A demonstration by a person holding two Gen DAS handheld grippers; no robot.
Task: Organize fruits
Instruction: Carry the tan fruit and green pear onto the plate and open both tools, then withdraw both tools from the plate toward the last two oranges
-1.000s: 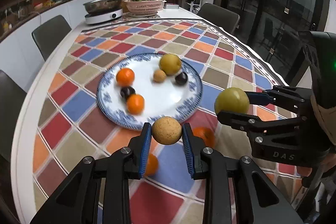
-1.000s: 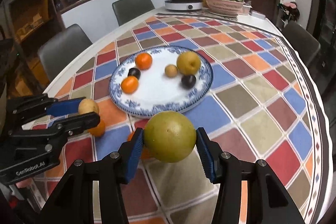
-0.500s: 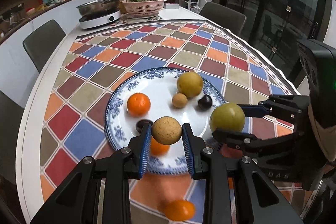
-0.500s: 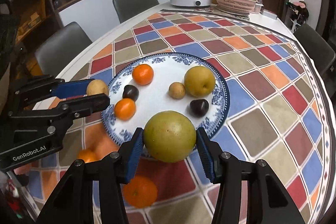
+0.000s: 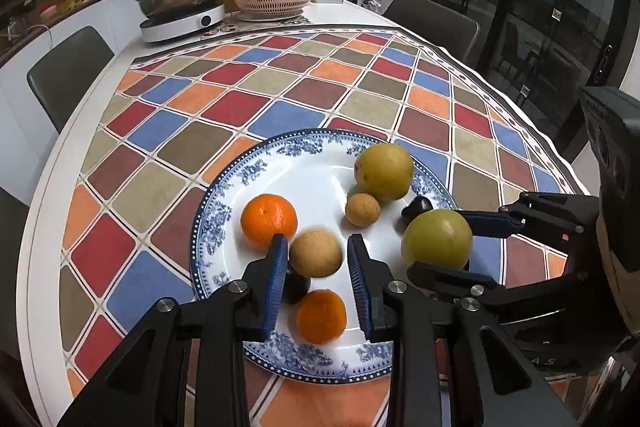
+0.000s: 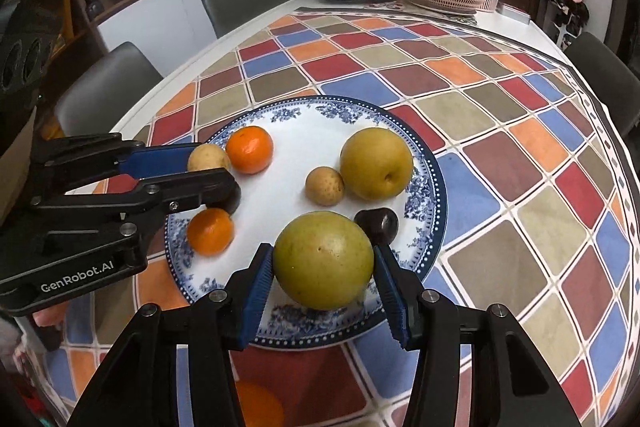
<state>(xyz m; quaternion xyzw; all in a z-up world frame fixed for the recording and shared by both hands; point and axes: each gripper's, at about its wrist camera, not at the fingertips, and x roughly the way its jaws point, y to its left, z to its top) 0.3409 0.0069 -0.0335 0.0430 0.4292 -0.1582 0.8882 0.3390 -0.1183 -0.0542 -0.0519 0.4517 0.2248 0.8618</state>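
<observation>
I'm watching the person working over the blue-and-white plate (image 5: 208, 227) on the tabletop (image 5: 168, 155), one tool in each hand. The left hand-held gripper (image 5: 318, 247) is hanging just above the plate's near half with the small brown fruit (image 5: 316, 254) between its blue pads. A sliver of daylight is showing on either side of the fruit, so I'm reading that gripper as released, with the fruit loose between the fingers, not pinched. The fruit is looking a little smeared, too.

The right hand-held gripper (image 6: 324, 255) is clenching the big green-yellow fruit (image 6: 324, 261) across its widest part, over the plate's near rim and close beside a dark plum (image 6: 378, 223). Already lying on the plate are two mandarins (image 5: 269, 221), a yellow pear (image 5: 384, 171) and another little brown fruit (image 5: 363, 209). One more mandarin (image 6: 256, 403) is sitting on the cloth near the bottom of the right view.

As for handling, I'm judging the small brown fruit to be light, firm and round, so it is likely to roll once it lands; it wants setting low, in a bare patch of white. The big one is looking heavier, smooth-skinned and prone to bruising. Holding it at its middle, as now, is the safe place, since higher or lower it could squirt out of the pads. Both are going to nudge their neighbours if they are let go from any height, and the glazed plate is offering little friction.
</observation>
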